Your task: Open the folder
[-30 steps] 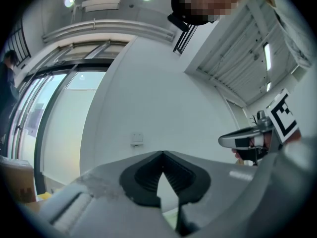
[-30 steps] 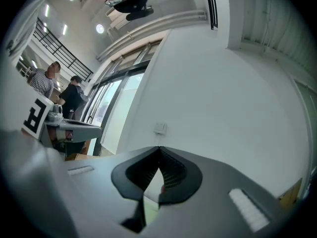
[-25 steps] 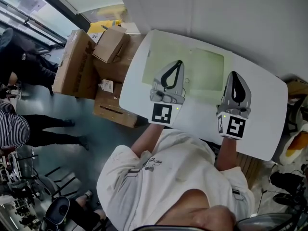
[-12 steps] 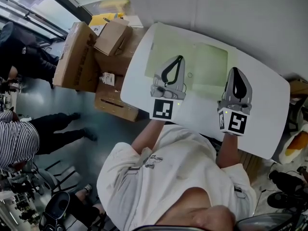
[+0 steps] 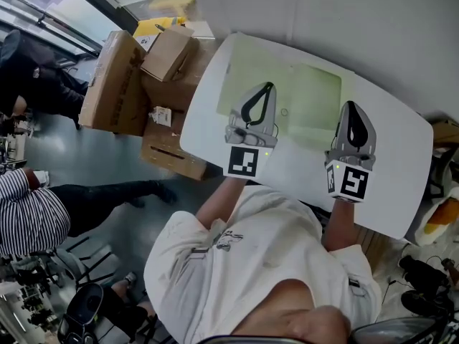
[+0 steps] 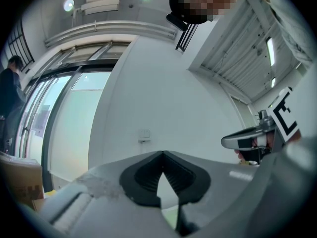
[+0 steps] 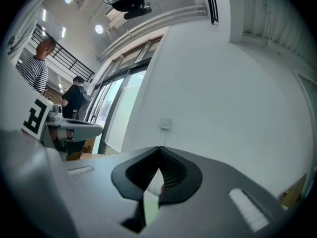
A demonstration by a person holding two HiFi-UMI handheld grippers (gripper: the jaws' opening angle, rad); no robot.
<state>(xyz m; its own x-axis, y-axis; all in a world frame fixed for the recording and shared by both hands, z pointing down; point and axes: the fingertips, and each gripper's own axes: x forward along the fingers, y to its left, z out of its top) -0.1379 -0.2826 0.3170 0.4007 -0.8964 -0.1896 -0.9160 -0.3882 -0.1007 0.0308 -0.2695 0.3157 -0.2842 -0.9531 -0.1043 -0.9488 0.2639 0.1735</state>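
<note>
A pale green folder (image 5: 310,95) lies flat and closed on the white table (image 5: 401,185), against the wall. A small round clasp (image 5: 284,112) sits near its front edge. My left gripper (image 5: 267,87) hovers over the folder's left half, its jaws shut with nothing between them (image 6: 162,152). My right gripper (image 5: 349,107) is held just past the folder's right edge, over bare table, and is also shut and empty (image 7: 159,148). Both point at the wall, about level. Each gripper view shows the other gripper to the side: the right one (image 6: 250,139), the left one (image 7: 74,129).
Cardboard boxes (image 5: 136,77) are stacked on the floor against the table's left end. People stand further left, one in a striped shirt (image 5: 25,217). A white wall with a switch plate (image 6: 144,134) rises behind the table. Clutter lies on the floor at right (image 5: 437,228).
Both grippers have stayed where they were above the table. The person in the striped shirt at the left has walked further into view.
</note>
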